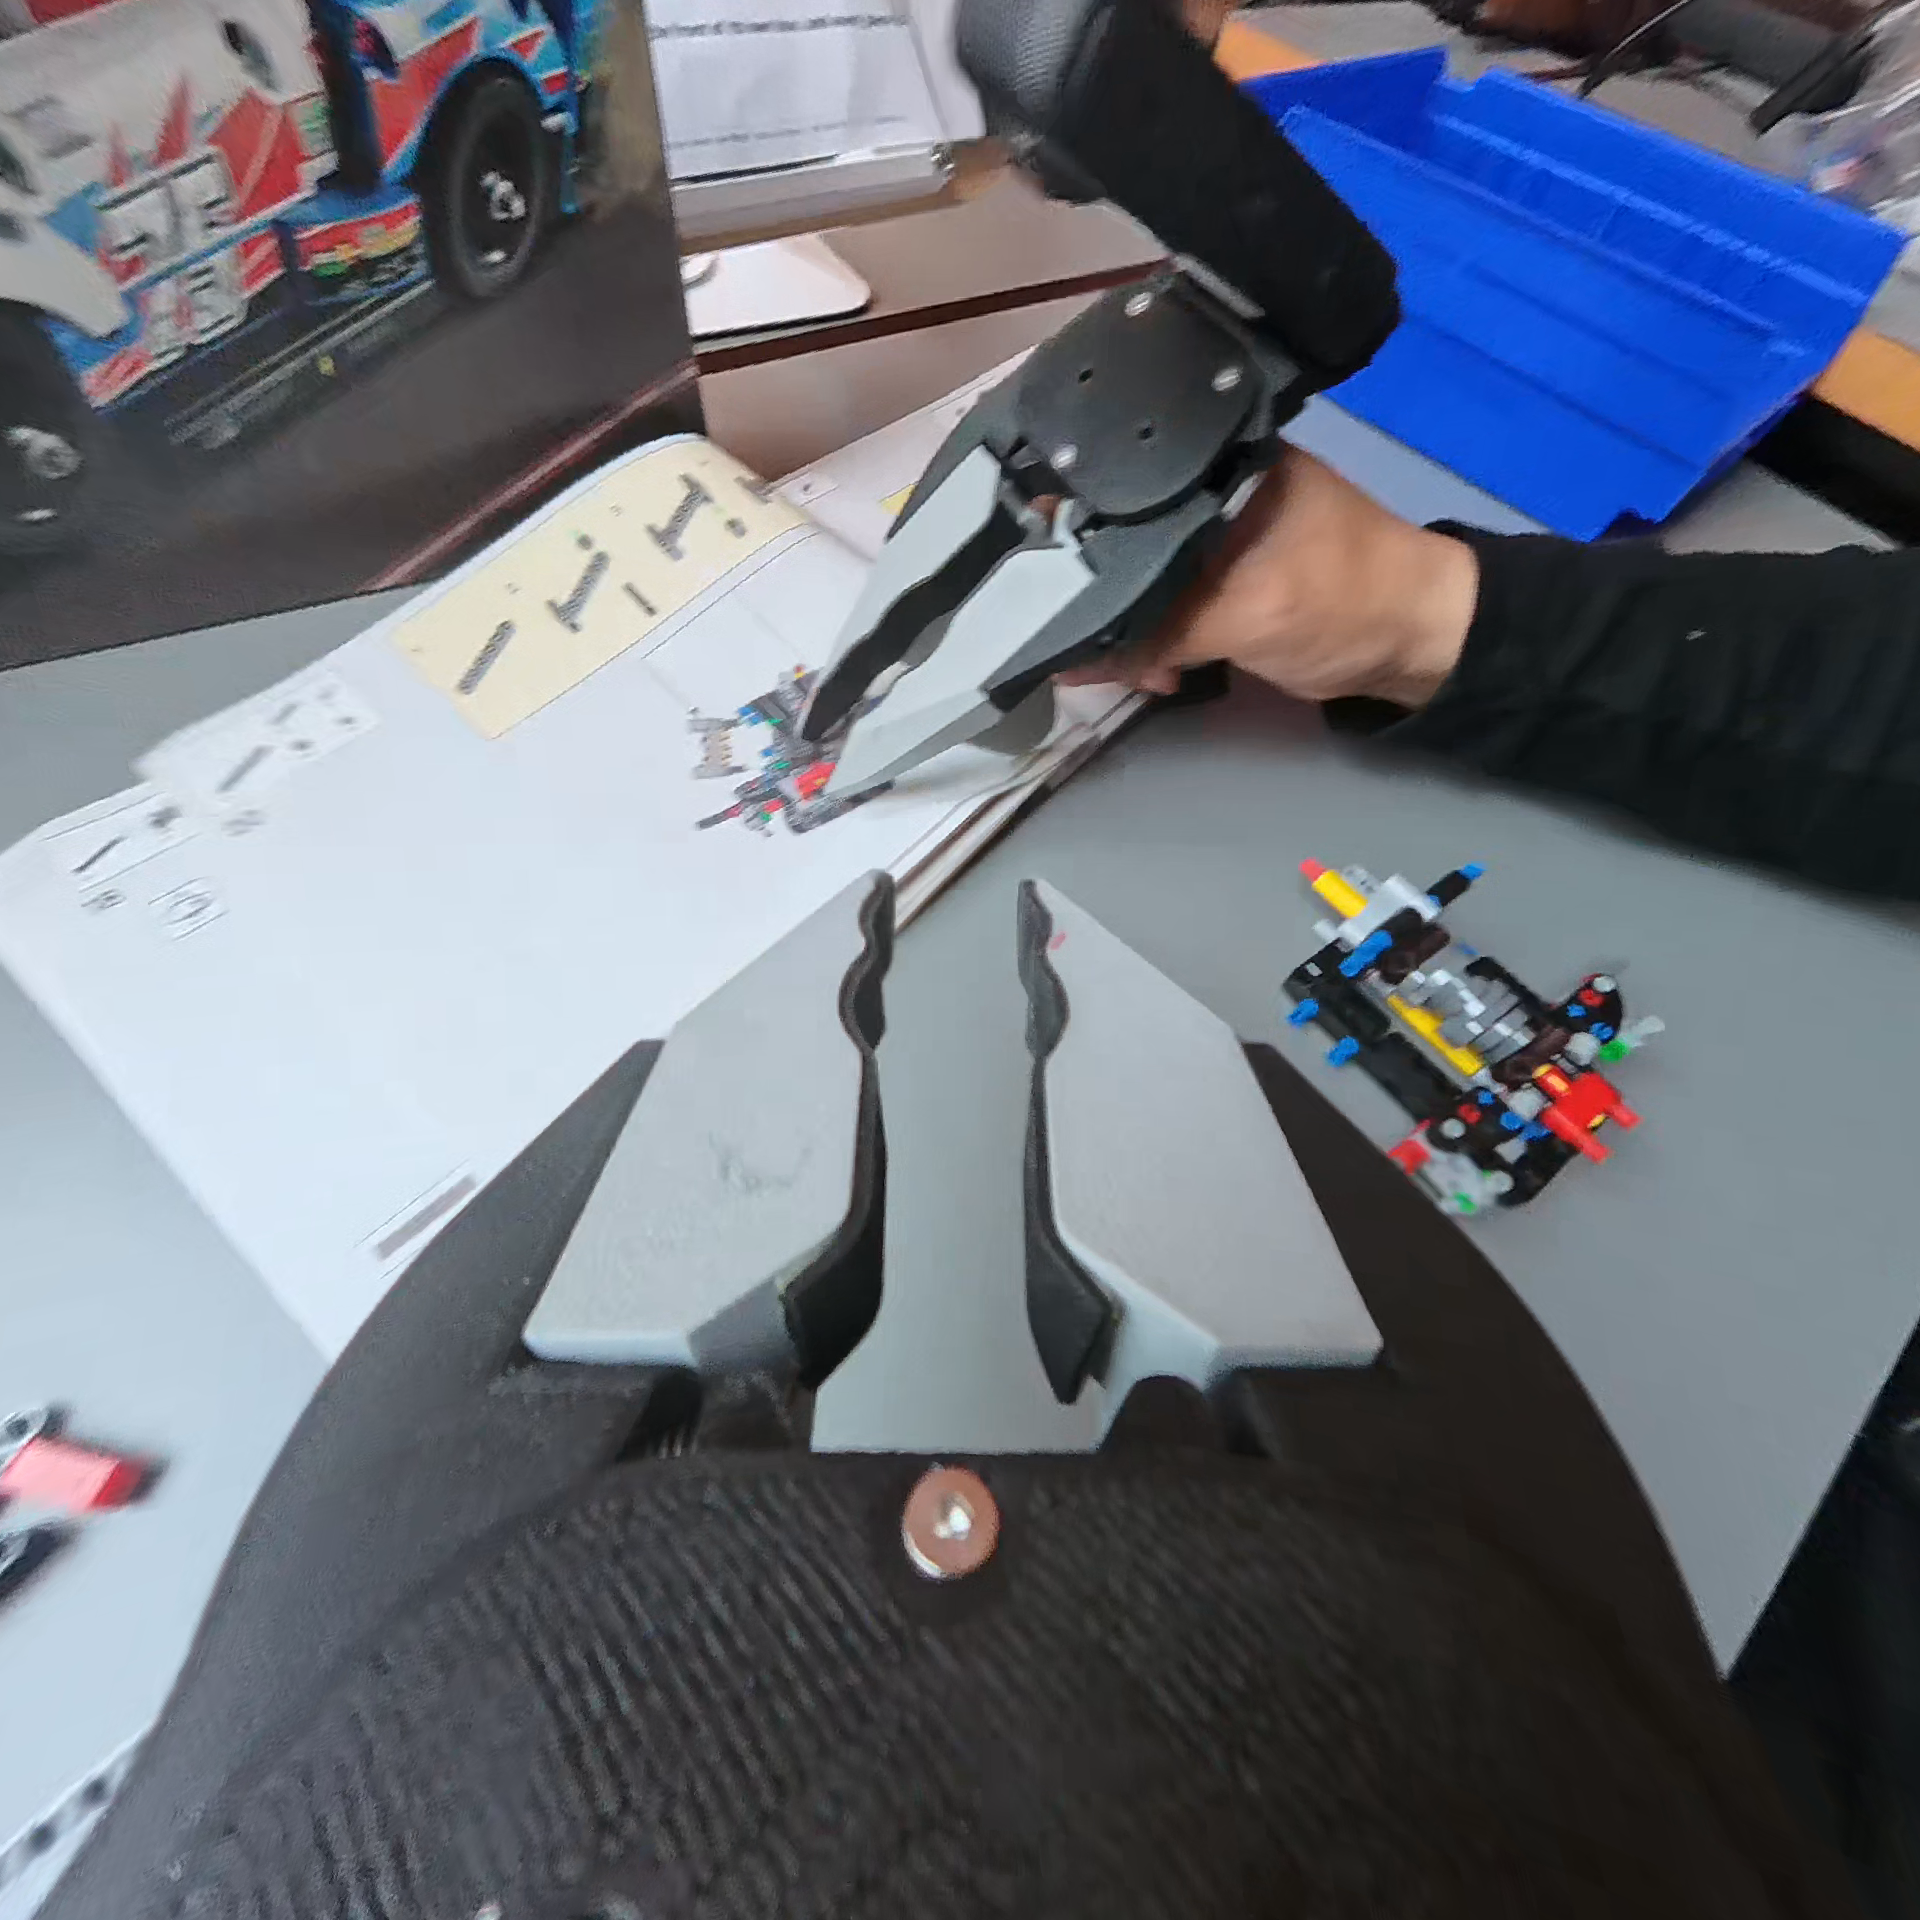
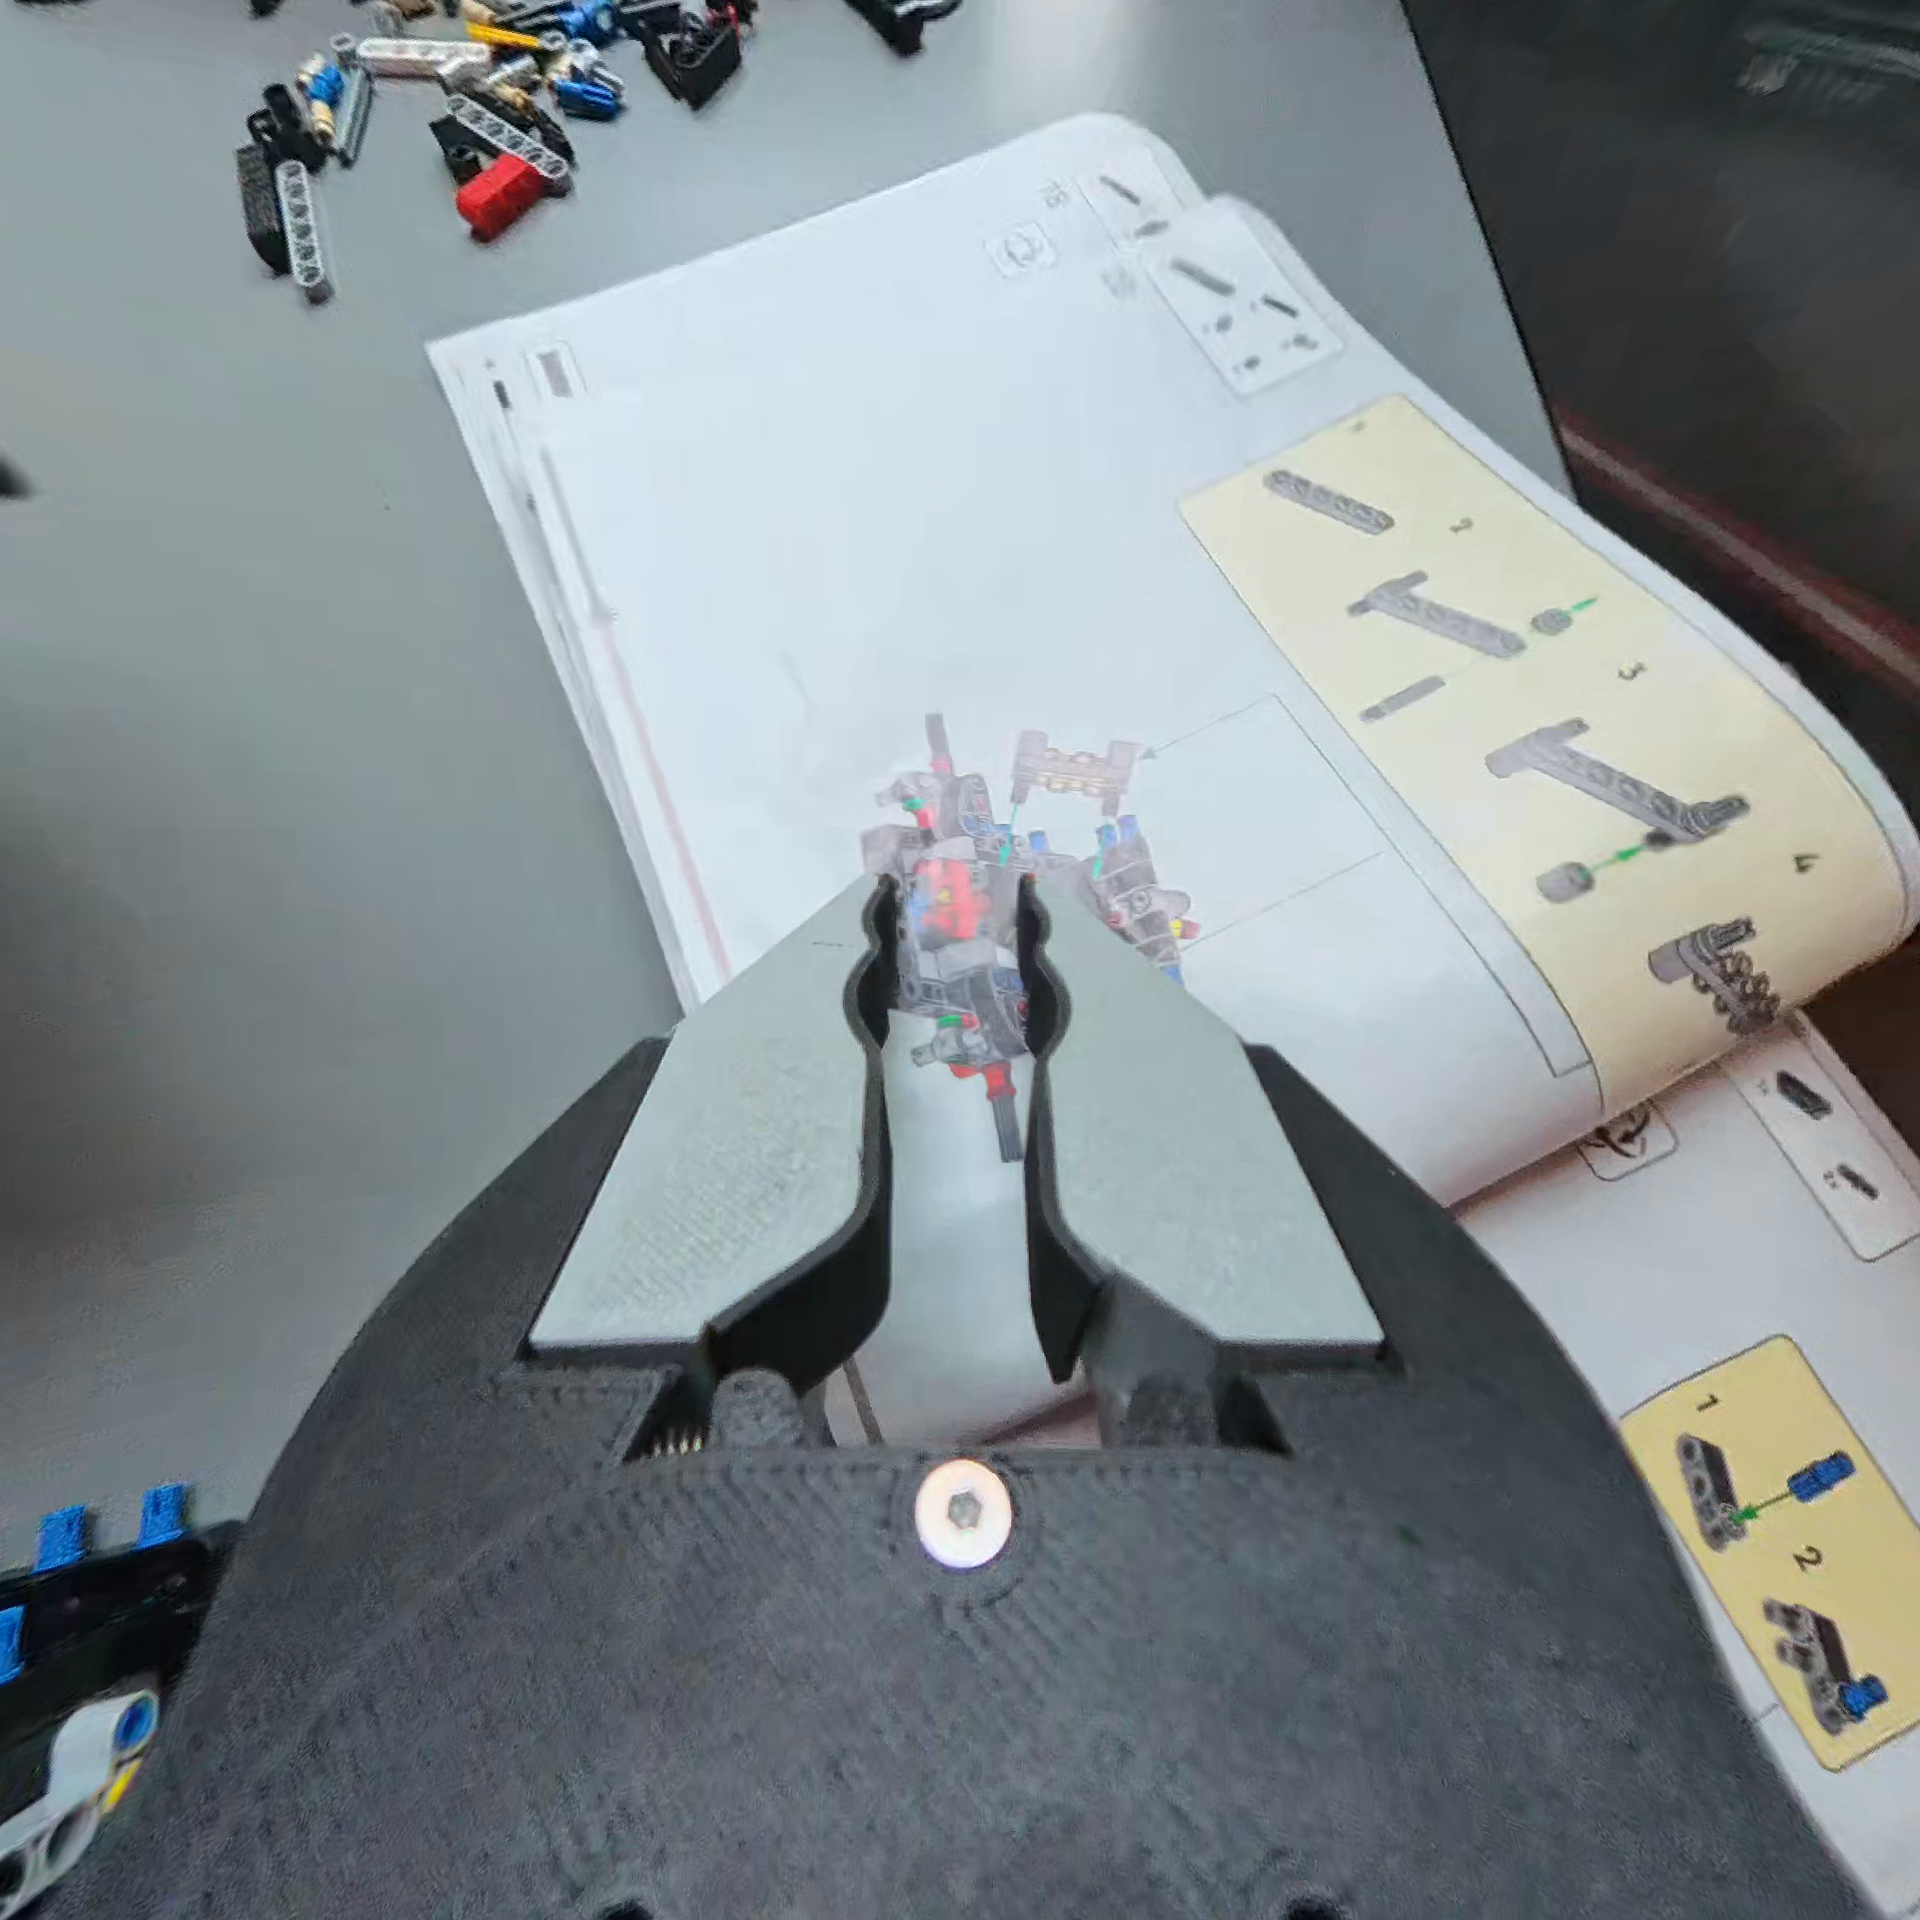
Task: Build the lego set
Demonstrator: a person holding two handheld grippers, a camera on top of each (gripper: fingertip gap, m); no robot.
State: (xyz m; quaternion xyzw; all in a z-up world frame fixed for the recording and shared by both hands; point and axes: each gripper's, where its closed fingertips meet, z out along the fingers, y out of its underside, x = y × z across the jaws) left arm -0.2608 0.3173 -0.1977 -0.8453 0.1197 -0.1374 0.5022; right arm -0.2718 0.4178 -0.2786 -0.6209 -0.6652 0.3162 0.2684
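Lego assembly (image 1: 1465, 1039) right of empty left jaws.

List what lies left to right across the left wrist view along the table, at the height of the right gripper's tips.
Open instruction booklet → right gripper, tips on the booklet's printed build picture → partly built lego assembly on the bare grey table.

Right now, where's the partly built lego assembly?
Left wrist view: the lego assembly lies on the grey table, right of the open instruction booklet, beyond the empty left gripper.
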